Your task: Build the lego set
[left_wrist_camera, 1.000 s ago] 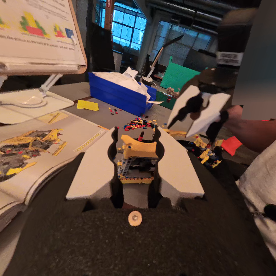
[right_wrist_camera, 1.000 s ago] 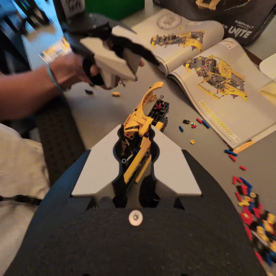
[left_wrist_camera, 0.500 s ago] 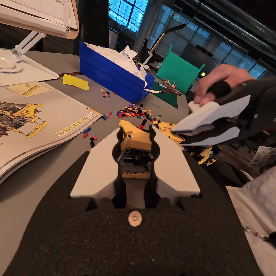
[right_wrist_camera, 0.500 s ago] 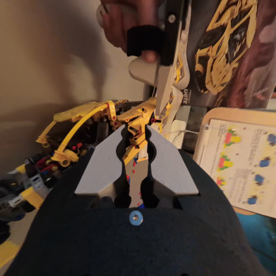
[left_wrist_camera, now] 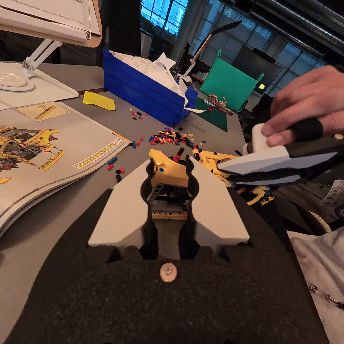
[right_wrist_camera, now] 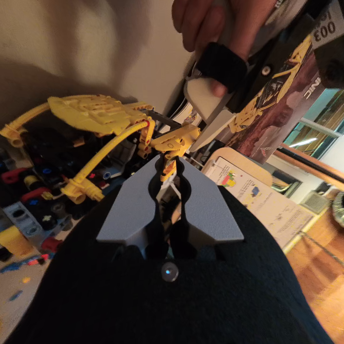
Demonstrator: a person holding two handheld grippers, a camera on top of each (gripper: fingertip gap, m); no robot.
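Note:
A yellow and black lego model (left_wrist_camera: pixel 168 176) stands on the grey table (left_wrist_camera: pixel 55 214). My left gripper (left_wrist_camera: pixel 169 162) is shut on its near end, with a yellow panel between the fingers. My right gripper (left_wrist_camera: pixel 221 167) comes in level from the right and touches the model's yellow side. In the right wrist view, my right gripper (right_wrist_camera: pixel 168 160) is shut on a yellow part (right_wrist_camera: pixel 168 167) that sticks out of the model (right_wrist_camera: pixel 89 111). The left gripper's fingers (right_wrist_camera: pixel 210 130) and a hand show just beyond. A pile of small loose pieces (left_wrist_camera: pixel 171 137) lies behind the model.
An open instruction booklet (left_wrist_camera: pixel 55 145) lies at the left. A blue bin (left_wrist_camera: pixel 145 93) of crumpled paper stands behind, with a yellow paper slip (left_wrist_camera: pixel 98 100) and a green bag (left_wrist_camera: pixel 227 83). A clipboard on a white stand (left_wrist_camera: pixel 46 18) hangs over the far left. The lego box (right_wrist_camera: pixel 270 102) stands beyond.
My right gripper has swung down from above, turned level, and closed on a yellow part at the model's side. My left gripper has kept its hold on the model.

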